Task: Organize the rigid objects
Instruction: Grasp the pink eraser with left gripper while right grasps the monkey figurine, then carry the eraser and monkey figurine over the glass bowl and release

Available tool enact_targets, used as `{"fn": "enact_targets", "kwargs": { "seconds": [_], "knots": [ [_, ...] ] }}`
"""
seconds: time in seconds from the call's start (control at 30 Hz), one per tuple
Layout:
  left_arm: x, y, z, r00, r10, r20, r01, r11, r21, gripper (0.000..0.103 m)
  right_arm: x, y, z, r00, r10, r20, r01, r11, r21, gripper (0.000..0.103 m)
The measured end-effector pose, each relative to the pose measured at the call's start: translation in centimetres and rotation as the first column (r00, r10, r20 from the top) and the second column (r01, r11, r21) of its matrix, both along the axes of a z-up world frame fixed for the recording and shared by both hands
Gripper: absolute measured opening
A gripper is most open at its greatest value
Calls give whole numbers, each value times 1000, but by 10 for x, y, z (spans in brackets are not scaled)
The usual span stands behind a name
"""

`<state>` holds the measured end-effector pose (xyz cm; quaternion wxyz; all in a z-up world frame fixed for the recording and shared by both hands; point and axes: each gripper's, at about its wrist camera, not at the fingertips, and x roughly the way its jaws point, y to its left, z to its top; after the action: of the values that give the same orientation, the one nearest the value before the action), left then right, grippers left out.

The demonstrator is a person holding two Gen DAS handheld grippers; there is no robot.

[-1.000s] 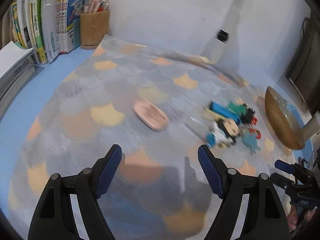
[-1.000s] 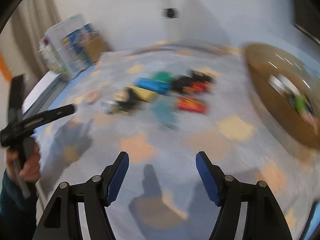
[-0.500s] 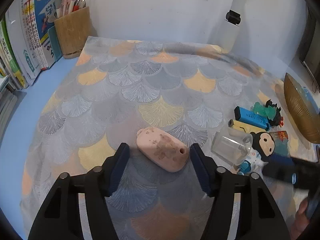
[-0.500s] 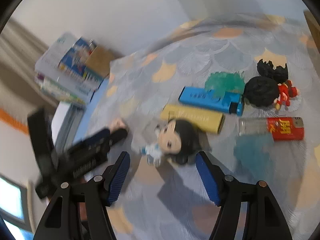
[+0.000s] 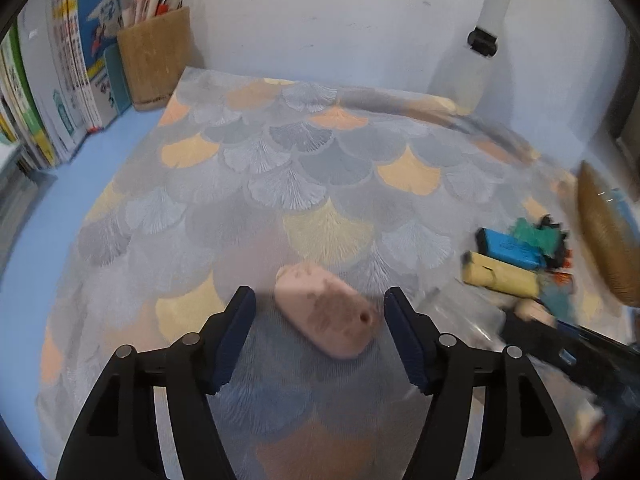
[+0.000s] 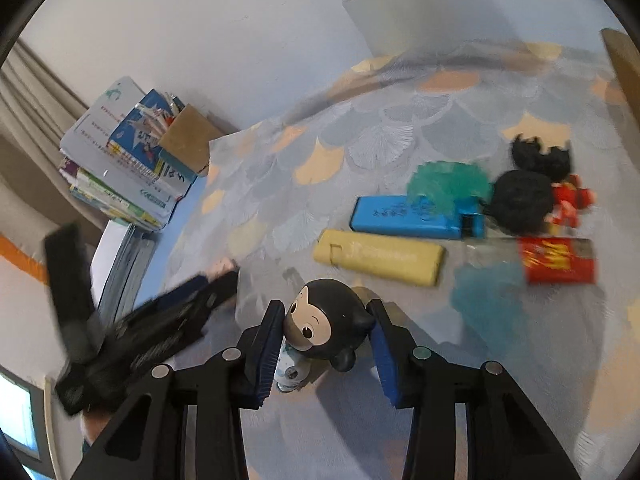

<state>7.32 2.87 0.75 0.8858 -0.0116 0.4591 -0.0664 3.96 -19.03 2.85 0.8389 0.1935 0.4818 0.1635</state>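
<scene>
Left gripper (image 5: 316, 316): jaws apart, flanking the pink speckled oval stone (image 5: 328, 316) on the scallop-patterned cloth (image 5: 280, 168); ungrasped.
Right gripper (image 6: 326, 340): apart around the dark-haired big-headed figurine (image 6: 328, 330); contact unclear.
Progress: early; yellow lighter (image 6: 378, 256), blue lighter (image 6: 416, 216) unsorted.

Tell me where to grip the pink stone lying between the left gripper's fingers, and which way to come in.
Grip the pink stone across its short width, mid-body, coming straight down from above. It lies flat on the patterned cloth, its long axis running diagonally between the fingers, so I'd turn the left gripper a little to square the pads to its long sides. The jaws are open and already straddle it.
</scene>
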Motion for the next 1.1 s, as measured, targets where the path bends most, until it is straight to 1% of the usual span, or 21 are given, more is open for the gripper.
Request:
{"fn": "enact_targets", "kwargs": {
  "seconds": [0.03, 0.07, 0.13, 0.2, 0.23, 0.27, 0.33, 0.43, 0.5, 0.53, 0.57, 0.6, 0.67, 0.73, 0.77, 0.8, 0.83, 0.9, 1.0, 1.07, 1.1],
  "knots": [
    [0, -5, -1, 1000, 3, 11, -3, 999, 33, 51, -5, -5, 4, 1000, 1, 7, -1, 1000, -5, 41],
    [-2, -9, 0, 1000, -3, 23, 2, 998, 65, 51, -10, -9, 8, 1000, 4, 13, -4, 1000, -7, 41],
    [-7, -9, 1, 999, -22, 25, 20, 998, 57, 50, -22, -20, 16, 1000, 20, 24, -19, 1000, -14, 41],
    [-19, -5, 4, 998, -43, 36, 42, 999, 30, 28, -36, -32, 24, 999, 48, 22, -47, 998, -49, 41],
    [-26, -1, 7, 998, -60, 31, 60, 998, -10, 21, -41, -37, 27, 998, 64, 19, -62, 996, -61, 41],
    [-37, 3, 11, 996, -82, 23, 84, 994, -75, 14, -49, -43, 31, 995, 103, 1, -102, 992, -79, 41],
    [-53, 1, 13, 994, -106, 22, 107, 990, -94, 13, -61, -51, 35, 987, 157, -24, -159, 981, -114, 41],
    [-76, -8, 10, 990, -137, 22, 139, 987, -82, 14, -77, -59, 41, 973, 220, -74, -231, 950, -211, 41],
    [-83, -7, 10, 993, -119, 27, 121, 989, -83, 15, -81, -60, 40, 965, 239, -106, -260, 924, -280, 41],
    [-83, -2, 10, 995, -93, 24, 94, 992, -84, 17, -81, -58, 38, 966, 238, -106, -259, 913, -315, 41],
    [-83, 5, 9, 997, -71, 12, 72, 993, -96, 24, -81, -57, 36, 965, 238, -108, -261, 906, -333, 41],
    [-81, 10, 7, 998, -66, 2, 66, 992, -111, 30, -79, -55, 32, 963, 245, -109, -268, 903, -337, 41],
    [-81, 18, 6, 998, -67, -21, 63, 989, -135, 33, -76, -52, 28, 963, 255, -90, -270, 905, -329, 41],
    [-87, 26, 7, 997, -68, -26, 63, 986, -155, 40, -69, -53, 20, 966, 240, -93, -257, 915, -311, 41],
    [-92, 30, 7, 998, -64, -30, 58, 985, -163, 50, -67, -55, 18, 968, 225, -108, -247, 924, -292, 42],
    [-95, 32, 6, 997, -62, -37, 55, 984, -167, 55, -66, -60, 16, 971, 211, -116, -233, 940, -247, 44],
    [-100, 32, 6, 997, -71, -44, 62, 982, -180, 55, -67, -65, 17, 973, 198, -114, -219, 951, -217, 46],
    [-108, 26, 5, 993, -106, -45, 95, 975, -199, 55, -74, -72, 23, 979, 178, -95, -194, 961, -196, 59],
    [-107, 5, 4, 992, -124, -34, 119, 985, -128, 57, -87, -71, 28, 982, 174, -73, -184, 967, -176, 63],
    [-100, -13, 3, 992, -121, -21, 121, 992, -41, 57, -90, -63, 25, 981, 177, -81, -189, 964, -188, 63],
    [-98, -17, 3, 992, -127, -19, 127, 992, -22, 56, -92, -58, 24, 981, 179, -79, -192, 959, -207, 63]
  ]
}}
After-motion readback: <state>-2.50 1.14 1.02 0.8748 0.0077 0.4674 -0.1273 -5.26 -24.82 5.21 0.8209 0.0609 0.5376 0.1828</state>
